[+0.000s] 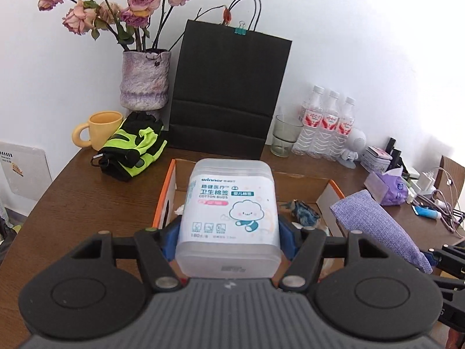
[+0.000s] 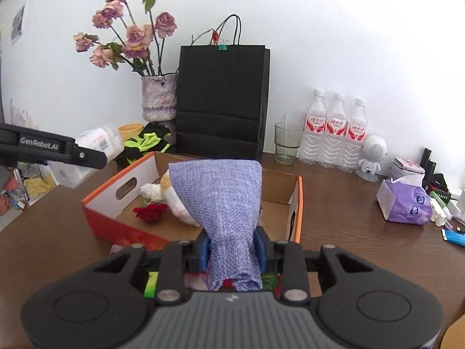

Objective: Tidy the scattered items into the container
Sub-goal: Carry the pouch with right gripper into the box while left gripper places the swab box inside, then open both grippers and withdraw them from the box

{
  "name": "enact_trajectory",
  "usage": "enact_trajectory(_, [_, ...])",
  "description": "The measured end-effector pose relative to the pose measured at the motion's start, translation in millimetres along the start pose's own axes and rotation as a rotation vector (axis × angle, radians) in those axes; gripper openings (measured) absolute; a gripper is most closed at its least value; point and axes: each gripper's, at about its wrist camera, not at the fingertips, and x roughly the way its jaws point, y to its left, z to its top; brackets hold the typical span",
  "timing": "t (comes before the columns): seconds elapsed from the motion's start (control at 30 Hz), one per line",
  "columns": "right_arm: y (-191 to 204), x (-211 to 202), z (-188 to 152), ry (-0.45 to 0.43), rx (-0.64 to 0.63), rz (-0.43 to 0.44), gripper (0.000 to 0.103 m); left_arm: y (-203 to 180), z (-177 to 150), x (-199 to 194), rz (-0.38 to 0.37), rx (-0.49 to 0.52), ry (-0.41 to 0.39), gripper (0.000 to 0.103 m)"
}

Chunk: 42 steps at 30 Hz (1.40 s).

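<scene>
My left gripper [image 1: 229,241] is shut on a translucent cotton buds box [image 1: 229,209] and holds it above the open orange cardboard box [image 1: 167,192]. My right gripper [image 2: 234,247] is shut on a purple woven cloth pouch [image 2: 221,200] and holds it over the same orange box [image 2: 116,203]. Inside the box lie a red flower [image 2: 151,211], a white plush item [image 2: 174,200] and a blue object [image 1: 303,212]. The pouch also shows in the left wrist view [image 1: 375,224]. The cotton buds box also shows in the right wrist view [image 2: 96,145], held by the left gripper.
On the brown table behind the box stand a black paper bag [image 1: 229,93], a vase of dried roses [image 1: 145,84], a yellow mug [image 1: 101,131], black-and-neon gloves [image 1: 133,145], a glass [image 1: 284,136] and three water bottles [image 1: 328,122]. A purple tissue pack [image 2: 404,203] and cables lie at right.
</scene>
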Motion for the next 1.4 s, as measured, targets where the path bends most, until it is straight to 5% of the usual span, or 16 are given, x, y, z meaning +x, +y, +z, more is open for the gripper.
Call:
enact_trajectory(0.3, [-5,141,34,0.213,0.034,-0.047,0.030,7,7,114,0.140,0.008,0.205,0.066])
enact_trajectory(0.5, [6,176,24,0.279,0.014,-0.057,0.035,6,-4,142,0.174,0.041,0.250,0.066])
enact_trajectory(0.6, [7,183,20,0.306,0.023,-0.046,0.046,4,-6,146,0.189,0.059,0.261,0.068])
enact_trajectory(0.67, [8,181,20,0.308,0.018,-0.042,0.073,4,-6,143,0.183,0.063,0.254,0.074])
enact_trajectory(0.7, [9,178,21,0.300,0.011,-0.040,0.079,3,-4,140,0.181,0.063,0.245,0.081])
enact_trajectory(0.83, [14,157,27,0.260,-0.026,-0.041,0.088,-4,6,118,0.188,0.094,0.171,0.092])
enact_trajectory(0.87, [14,150,29,0.248,-0.030,-0.041,0.091,-6,9,111,0.192,0.097,0.150,0.103])
enact_trajectory(0.97, [17,126,36,0.206,-0.041,-0.039,0.101,-15,17,85,0.189,0.112,0.097,0.103])
enact_trajectory(1.17, [22,65,39,0.107,-0.051,-0.039,0.103,-25,13,26,0.141,0.127,0.020,0.103])
enact_trajectory(1.4, [31,-2,5,0.036,-0.046,-0.016,0.103,-12,-31,-37,0.144,0.123,-0.037,0.103])
